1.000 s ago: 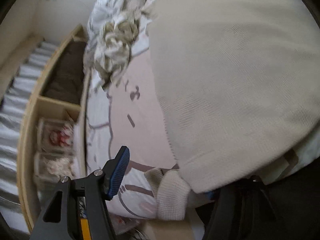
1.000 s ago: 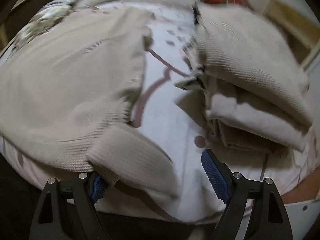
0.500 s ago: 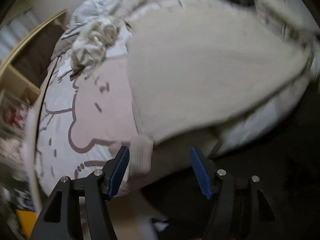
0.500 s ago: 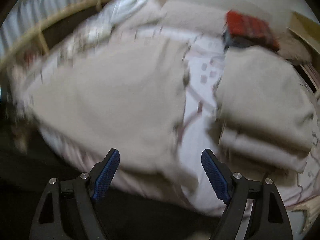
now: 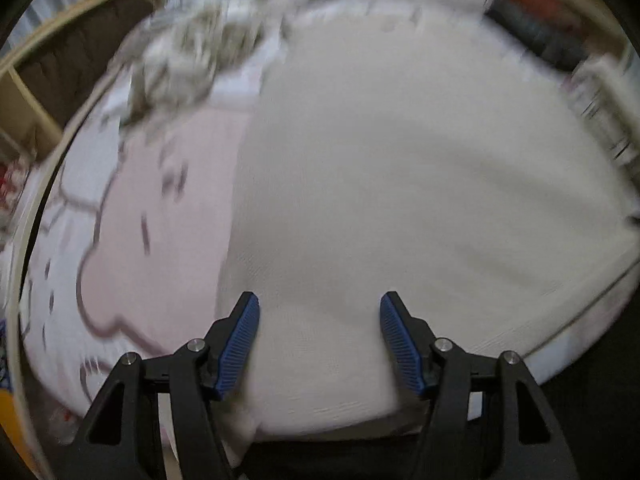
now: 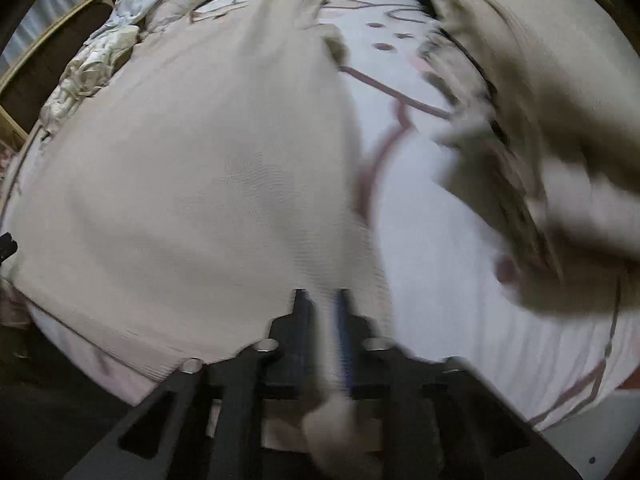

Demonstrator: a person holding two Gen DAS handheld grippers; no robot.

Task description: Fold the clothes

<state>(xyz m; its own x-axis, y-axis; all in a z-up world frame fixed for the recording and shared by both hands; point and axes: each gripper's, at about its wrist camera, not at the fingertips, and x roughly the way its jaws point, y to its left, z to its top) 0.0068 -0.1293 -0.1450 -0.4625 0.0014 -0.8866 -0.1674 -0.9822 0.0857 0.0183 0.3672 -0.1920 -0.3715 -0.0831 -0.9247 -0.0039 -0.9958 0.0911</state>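
Both tools changed: right tool [image 6: 322, 312] now pinches the sweater [image 6: 192, 176]; left tool [image 5: 319, 320] stays spread.

A bed [image 5: 132, 248] is filling both views, its pink-and-white sheet [image 6: 432, 216] carrying a dark cartoon outline. A light wooden shelf unit [image 5: 44, 76] is running along the far left side, dark fabric sitting in its open compartment. Pale pleated curtains [image 6: 52, 4] are showing behind it. Soft, dim indoor light is lying over everything, and motion blur is smearing the edges.
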